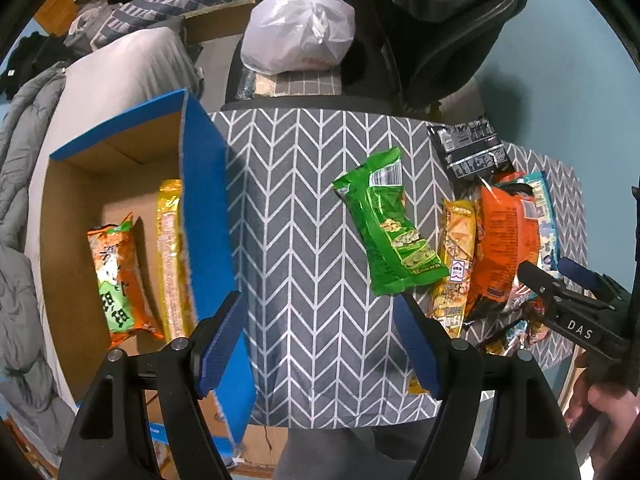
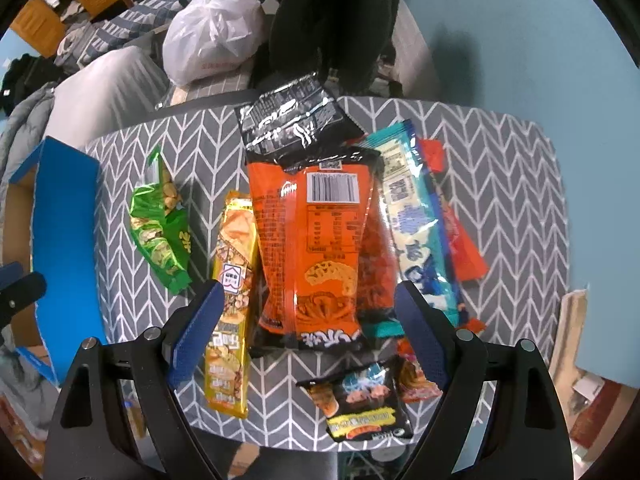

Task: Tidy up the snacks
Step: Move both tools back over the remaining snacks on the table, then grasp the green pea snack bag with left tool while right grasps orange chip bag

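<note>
Both jaws wide, nothing held. Left gripper [image 1: 320,344] over bare table [image 1: 304,208] near left edge, beside blue box [image 1: 208,208]. Right gripper [image 2: 310,336] straddles orange bag [image 2: 316,240] atop snack pile, table middle. Risk: pads catch neighbouring yellow pack [image 2: 232,280] too; slick bags slide off near edge. Green bag [image 1: 388,224] lies apart, safer pick.

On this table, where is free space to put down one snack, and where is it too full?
Bare cloth lies between the blue box and the green packet, and on the table's right side beyond the red packet. The pile around the orange bag is crowded, packets overlapping. Inside the box, floor stays free left of the orange-green packet.
</note>
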A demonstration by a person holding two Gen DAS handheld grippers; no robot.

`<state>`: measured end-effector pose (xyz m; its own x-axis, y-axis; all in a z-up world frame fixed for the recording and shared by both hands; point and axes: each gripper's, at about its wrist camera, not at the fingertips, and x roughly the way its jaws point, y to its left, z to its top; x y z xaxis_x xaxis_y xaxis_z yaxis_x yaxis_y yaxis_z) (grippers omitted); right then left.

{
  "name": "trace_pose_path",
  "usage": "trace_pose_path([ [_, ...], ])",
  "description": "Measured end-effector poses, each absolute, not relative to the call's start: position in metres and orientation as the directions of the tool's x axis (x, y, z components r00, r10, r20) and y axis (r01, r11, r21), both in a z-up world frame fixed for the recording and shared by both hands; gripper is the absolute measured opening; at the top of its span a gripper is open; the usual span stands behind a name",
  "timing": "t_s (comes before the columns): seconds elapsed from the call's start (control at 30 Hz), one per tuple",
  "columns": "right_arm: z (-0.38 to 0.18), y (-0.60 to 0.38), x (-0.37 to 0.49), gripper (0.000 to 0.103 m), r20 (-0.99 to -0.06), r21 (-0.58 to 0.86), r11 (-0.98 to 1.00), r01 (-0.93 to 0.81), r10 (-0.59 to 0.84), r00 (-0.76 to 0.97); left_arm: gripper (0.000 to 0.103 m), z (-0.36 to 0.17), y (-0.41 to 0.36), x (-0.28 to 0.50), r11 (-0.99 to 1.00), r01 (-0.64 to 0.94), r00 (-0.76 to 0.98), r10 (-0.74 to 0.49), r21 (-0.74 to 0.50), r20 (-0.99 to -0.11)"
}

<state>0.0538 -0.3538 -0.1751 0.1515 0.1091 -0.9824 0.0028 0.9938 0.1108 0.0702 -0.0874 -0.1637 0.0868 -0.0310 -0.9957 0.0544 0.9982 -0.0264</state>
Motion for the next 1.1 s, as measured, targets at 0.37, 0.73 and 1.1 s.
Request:
trace_pose_path([
  [0.37,-0.217,-0.345,0.07,0.086,-0.99,0.1,0.995,0.002,0.099,0.099,0.077,-0.202,-0.109,0.088,0.998,0.04,0.017,-0.04,-0.04,-0.999],
  [0.73,-0.246,-0.339,0.076,0.086,-0.994,0.079,0.997,0.005,0.078,0.079,0.077,-0.225,-0.124,0.106,0.999,0.012,-0.019,-0.031,-0.031,-0.999],
  [1.1,-0.255,-0.328,0.078,0.054,-0.991,0.065,0.996,-0.058,0.072,0.116,0.081,-0.25,-0.138,0.127,0.999,-0.013,-0.065,-0.031,-0.03,-0.997],
])
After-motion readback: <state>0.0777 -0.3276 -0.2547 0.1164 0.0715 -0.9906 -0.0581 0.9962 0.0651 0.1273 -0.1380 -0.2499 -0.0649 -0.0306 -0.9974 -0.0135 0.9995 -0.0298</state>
